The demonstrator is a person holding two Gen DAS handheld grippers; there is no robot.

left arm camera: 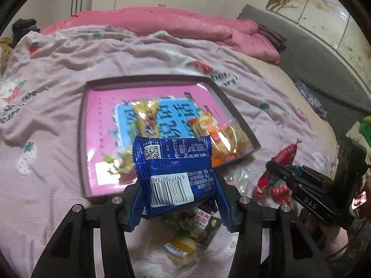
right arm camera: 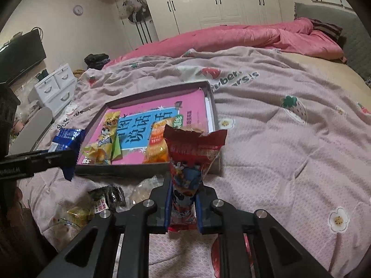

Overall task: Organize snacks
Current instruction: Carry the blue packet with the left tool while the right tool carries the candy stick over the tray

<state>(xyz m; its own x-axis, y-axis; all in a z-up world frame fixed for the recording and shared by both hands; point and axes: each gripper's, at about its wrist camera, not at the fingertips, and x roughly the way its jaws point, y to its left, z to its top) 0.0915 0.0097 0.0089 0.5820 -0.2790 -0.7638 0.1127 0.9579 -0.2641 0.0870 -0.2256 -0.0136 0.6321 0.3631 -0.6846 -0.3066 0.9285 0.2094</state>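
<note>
My left gripper (left arm camera: 179,197) is shut on a blue snack packet (left arm camera: 172,171) and holds it above the near edge of a shallow box (left arm camera: 92,85) with a pink bottom. The box holds a yellow packet (left arm camera: 147,118) and an orange packet (left arm camera: 220,134). My right gripper (right arm camera: 183,205) is shut on a red snack packet (right arm camera: 190,155), held upright near the box's (right arm camera: 162,88) near right corner. The left gripper with the blue packet (right arm camera: 66,139) shows at the left of the right wrist view. The right gripper (left arm camera: 278,169) shows at the right of the left wrist view.
Loose snacks lie on the pink strawberry-print blanket (right arm camera: 278,139) in front of the box: a dark packet (right arm camera: 109,197), a yellow one (right arm camera: 78,213) and a pale one (right arm camera: 143,190). A folded pink duvet (right arm camera: 231,37) lies at the far side. White drawers (right arm camera: 58,85) stand left of the bed.
</note>
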